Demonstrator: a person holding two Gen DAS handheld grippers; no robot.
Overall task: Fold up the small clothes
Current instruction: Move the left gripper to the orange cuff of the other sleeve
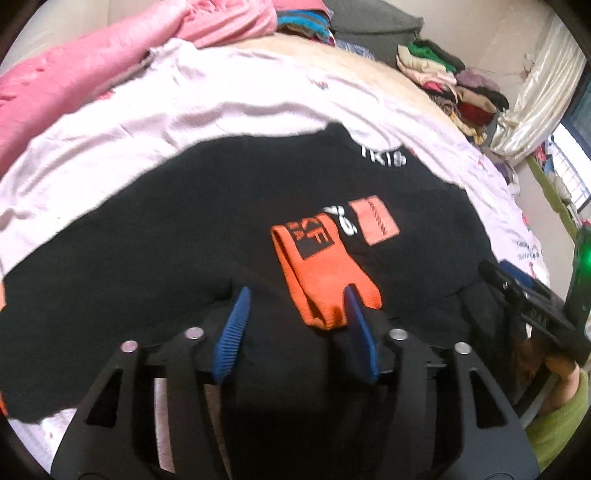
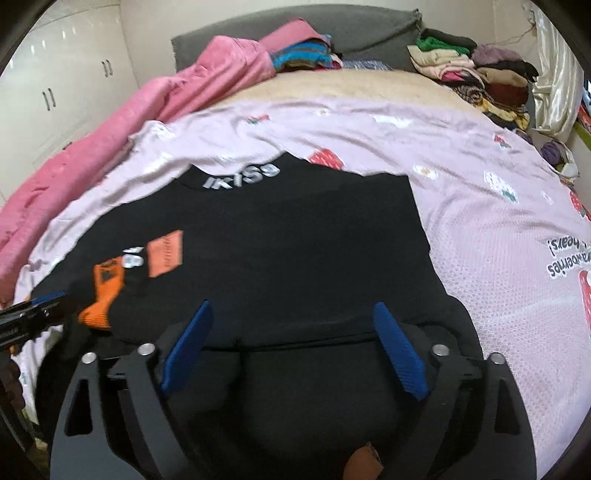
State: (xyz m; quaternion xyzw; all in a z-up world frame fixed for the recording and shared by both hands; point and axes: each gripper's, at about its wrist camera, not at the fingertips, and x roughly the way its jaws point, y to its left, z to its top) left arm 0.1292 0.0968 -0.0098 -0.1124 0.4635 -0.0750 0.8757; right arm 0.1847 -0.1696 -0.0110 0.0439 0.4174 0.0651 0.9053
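A black top point(image 2: 295, 240) lies spread flat on a pale pink strawberry-print sheet point(image 2: 480, 221), with white lettering point(image 2: 242, 177) at its far neck. Its sleeve ends in an orange cuff point(image 1: 317, 273), which rests beside an orange patch point(image 1: 375, 219). My left gripper point(image 1: 295, 295) is open over the near edge of the top. The cuff's end lies against the right fingertip point(image 1: 354, 306), and no pad presses on it. My right gripper point(image 2: 292, 305) stands wide open above the near fold of black cloth. Nothing is pinched in it.
A rumpled pink blanket point(image 2: 92, 155) lines the bed's left side. Stacks of folded clothes point(image 2: 480, 77) sit at the far right by a grey headboard point(image 2: 369, 33). White wardrobe doors point(image 2: 55, 85) stand at the left. A green sleeve point(image 1: 561, 417) shows at the right.
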